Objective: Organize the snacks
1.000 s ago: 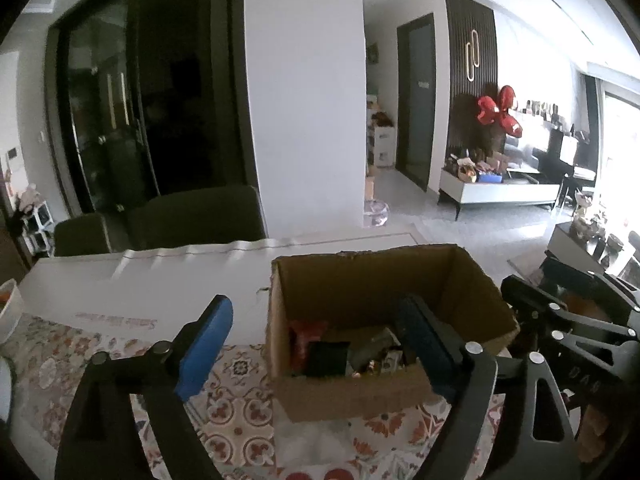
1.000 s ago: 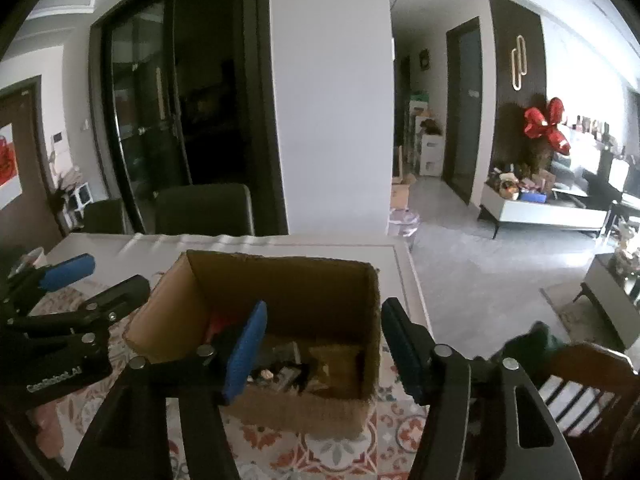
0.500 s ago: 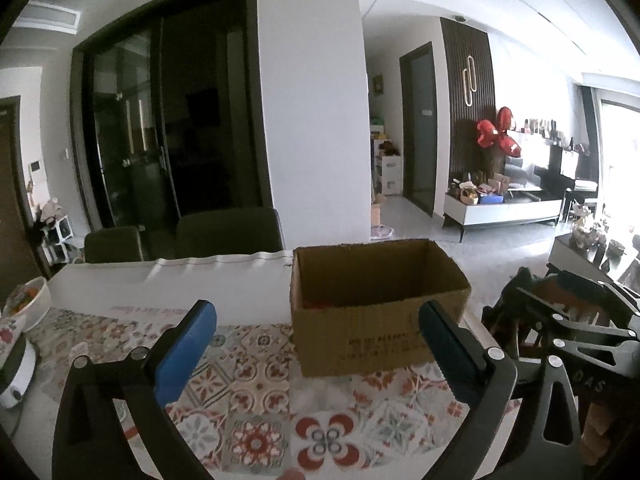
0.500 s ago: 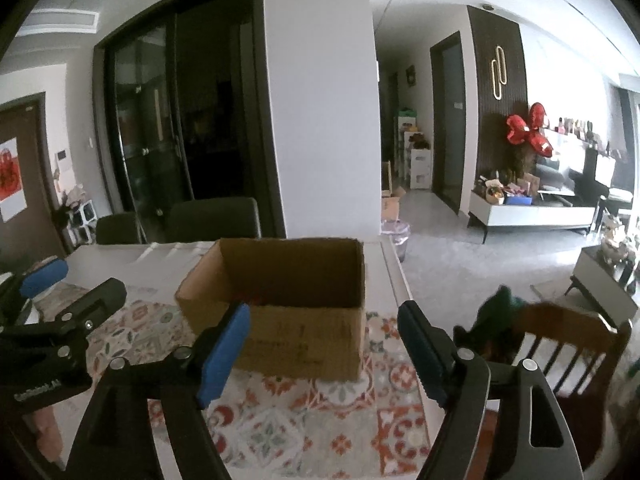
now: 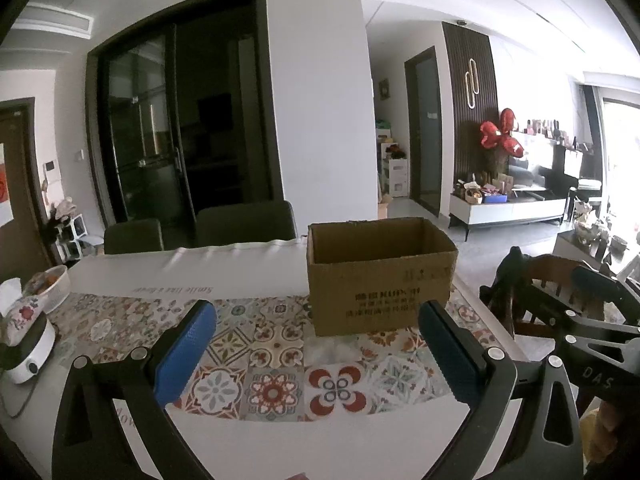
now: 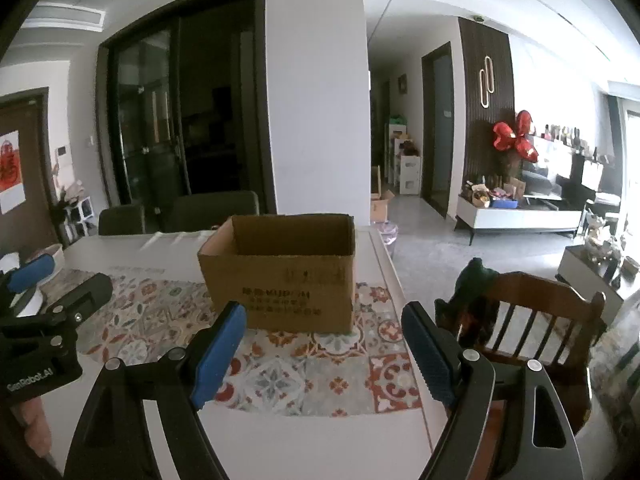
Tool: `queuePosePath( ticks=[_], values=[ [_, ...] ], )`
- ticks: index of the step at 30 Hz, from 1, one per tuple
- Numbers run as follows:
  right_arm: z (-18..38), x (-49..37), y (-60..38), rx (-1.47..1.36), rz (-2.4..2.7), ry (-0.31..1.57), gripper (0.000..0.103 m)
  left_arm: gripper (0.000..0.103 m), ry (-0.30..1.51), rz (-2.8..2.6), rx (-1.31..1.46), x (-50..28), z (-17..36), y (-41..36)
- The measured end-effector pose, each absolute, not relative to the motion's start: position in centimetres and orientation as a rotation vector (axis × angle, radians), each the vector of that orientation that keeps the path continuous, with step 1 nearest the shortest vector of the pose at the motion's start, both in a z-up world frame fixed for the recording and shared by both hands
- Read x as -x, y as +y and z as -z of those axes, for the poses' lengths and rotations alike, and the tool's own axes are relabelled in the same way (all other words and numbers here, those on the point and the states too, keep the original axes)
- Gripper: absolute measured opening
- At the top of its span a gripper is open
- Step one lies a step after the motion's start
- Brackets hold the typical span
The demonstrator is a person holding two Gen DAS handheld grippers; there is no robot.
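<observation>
patterned tile-print mat [image 5: 256,360] across white table [image 5: 240,272]; white basket [image 5: 52,286] at far left edge, tissue box in floral cover [image 5: 22,312] on a white appliance [image 5: 28,354] beside it; wooden chair [image 6: 536,320] right of table, dark cloth on its back; red balloon flower [image 6: 514,138] by slatted wall

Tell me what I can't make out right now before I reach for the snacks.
- Cardboard box contents: both wrist views sit too low; its near wall hides the inside.
- Print on the box front: too blurred to read in either view.
- White bowl contents, left wrist view: too small.
- Right tongs and left tongs: open, empty.
</observation>
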State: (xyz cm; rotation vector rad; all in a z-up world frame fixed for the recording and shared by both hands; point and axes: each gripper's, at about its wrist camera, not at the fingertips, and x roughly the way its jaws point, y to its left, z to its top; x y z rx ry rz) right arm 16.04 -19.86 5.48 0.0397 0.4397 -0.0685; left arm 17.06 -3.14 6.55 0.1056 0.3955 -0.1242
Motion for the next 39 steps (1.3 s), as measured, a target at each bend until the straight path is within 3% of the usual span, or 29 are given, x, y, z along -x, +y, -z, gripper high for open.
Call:
queuePosePath(
  ticks=[39],
  values=[
    [-3.7, -9.8, -19.0, -0.056, 0.049, 0.440, 0.081, 0.103, 0.387, 0.164, -0.102, -11.7, -4.6, -2.8]
  ],
)
